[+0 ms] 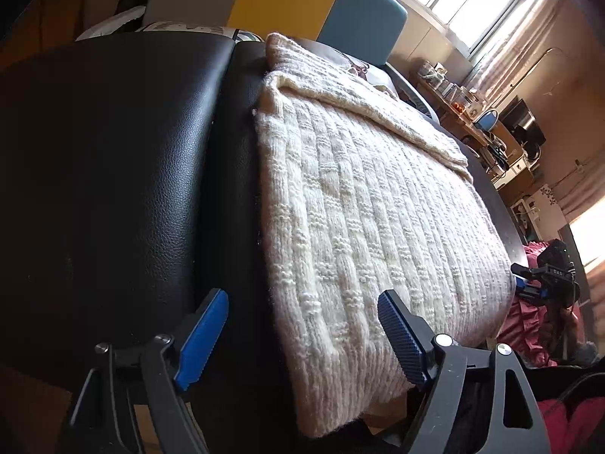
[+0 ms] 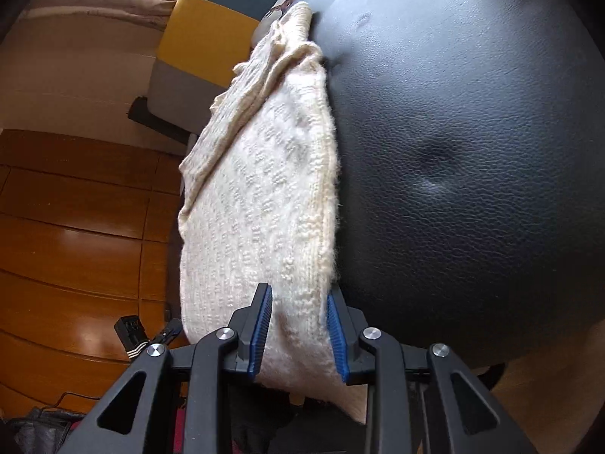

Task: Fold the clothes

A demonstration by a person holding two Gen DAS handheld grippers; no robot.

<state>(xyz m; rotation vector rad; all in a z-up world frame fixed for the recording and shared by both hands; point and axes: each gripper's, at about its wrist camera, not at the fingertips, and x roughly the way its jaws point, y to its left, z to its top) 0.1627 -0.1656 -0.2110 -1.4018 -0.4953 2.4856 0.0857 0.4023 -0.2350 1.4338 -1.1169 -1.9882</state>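
With the sweater pinched by the right gripper at six o'clock and the left gripper held wide and empty, the fold could be dragged off the black cushion.

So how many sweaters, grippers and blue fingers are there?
Sweater: 1
Grippers: 2, left gripper and right gripper
Blue fingers: 4
Total: 7

the right gripper comes in at six o'clock with its blue pads pressed on either side of the near edge of a cream knitted sweater. the sweater runs up toward twelve o'clock along the left edge of a black leather cushion. wooden floor fills the nine o'clock side.
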